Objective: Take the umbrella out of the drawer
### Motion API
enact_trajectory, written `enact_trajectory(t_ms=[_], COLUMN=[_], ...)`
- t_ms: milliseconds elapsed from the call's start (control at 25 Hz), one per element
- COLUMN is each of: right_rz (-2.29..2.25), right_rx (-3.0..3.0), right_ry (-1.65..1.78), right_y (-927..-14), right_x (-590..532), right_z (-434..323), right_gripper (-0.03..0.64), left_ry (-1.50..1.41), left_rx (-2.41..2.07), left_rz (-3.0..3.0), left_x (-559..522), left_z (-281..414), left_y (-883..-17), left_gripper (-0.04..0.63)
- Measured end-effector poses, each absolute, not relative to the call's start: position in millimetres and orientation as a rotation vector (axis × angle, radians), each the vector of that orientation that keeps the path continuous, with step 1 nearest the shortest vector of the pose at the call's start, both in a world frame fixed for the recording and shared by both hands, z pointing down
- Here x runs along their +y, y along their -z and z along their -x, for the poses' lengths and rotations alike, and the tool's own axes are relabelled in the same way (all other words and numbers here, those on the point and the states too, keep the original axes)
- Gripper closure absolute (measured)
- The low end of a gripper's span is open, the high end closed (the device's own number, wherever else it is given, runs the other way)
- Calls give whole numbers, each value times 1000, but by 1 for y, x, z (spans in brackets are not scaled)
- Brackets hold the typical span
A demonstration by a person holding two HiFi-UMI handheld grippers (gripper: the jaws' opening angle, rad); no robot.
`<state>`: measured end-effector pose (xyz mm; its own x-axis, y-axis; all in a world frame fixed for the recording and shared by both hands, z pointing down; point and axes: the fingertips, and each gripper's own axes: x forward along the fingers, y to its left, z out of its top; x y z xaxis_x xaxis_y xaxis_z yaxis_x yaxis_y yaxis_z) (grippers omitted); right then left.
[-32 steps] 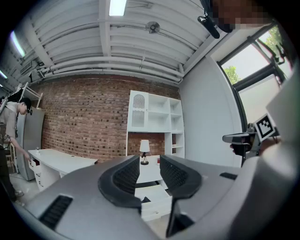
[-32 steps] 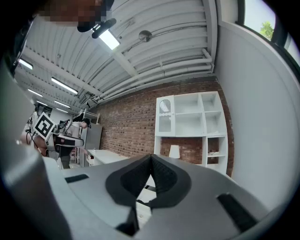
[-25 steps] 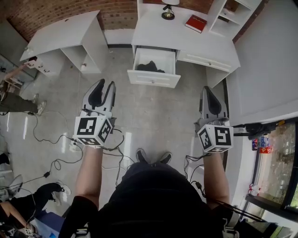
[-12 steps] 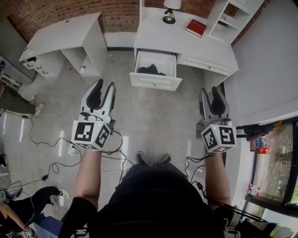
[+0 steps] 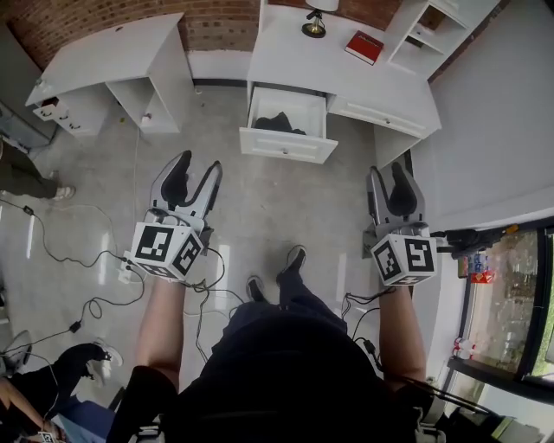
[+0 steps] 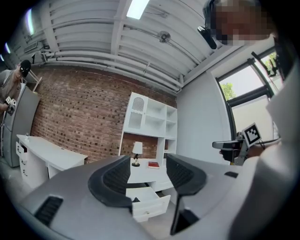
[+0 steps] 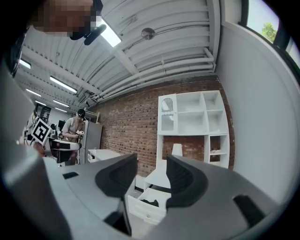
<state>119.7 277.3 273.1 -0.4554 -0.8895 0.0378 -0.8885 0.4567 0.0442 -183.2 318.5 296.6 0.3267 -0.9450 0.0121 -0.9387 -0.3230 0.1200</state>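
Observation:
The white drawer of the desk stands pulled open across the floor ahead of me. A black folded umbrella lies inside it. Both grippers point level at the desk, well short of it. My left gripper is open; its jaws have just been opening, with nothing between them. My right gripper is open wide; its jaws have just been opening too, also empty. The left gripper view frames the drawer between the fingers. In the right gripper view the umbrella shows in the drawer.
A lamp and a red book sit on the desk, beside a white shelf unit. Another white desk stands at the left. Cables trail over the floor. A person stands far left.
Both grippers' jaws have spread wider, the right one from shut. I have stepped towards the desk, one foot now ahead of the other.

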Motion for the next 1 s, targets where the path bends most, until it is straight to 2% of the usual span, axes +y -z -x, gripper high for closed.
enact_trajectory(t_ms=[480,1000], right_rz=[-1513,-1434], right_rx=[-2777,-2841], right_ry=[-84,-218], right_y=[-298,-329], right_x=[190,79], right_z=[-121,-163], right_gripper=[428,428], left_ry=[-30,-213], left_rx=[-1837,-1874], left_rz=[-2399,-2345], left_x=[263,166], left_z=[174,119], left_y=[-312,-333], left_gripper=[376,376])
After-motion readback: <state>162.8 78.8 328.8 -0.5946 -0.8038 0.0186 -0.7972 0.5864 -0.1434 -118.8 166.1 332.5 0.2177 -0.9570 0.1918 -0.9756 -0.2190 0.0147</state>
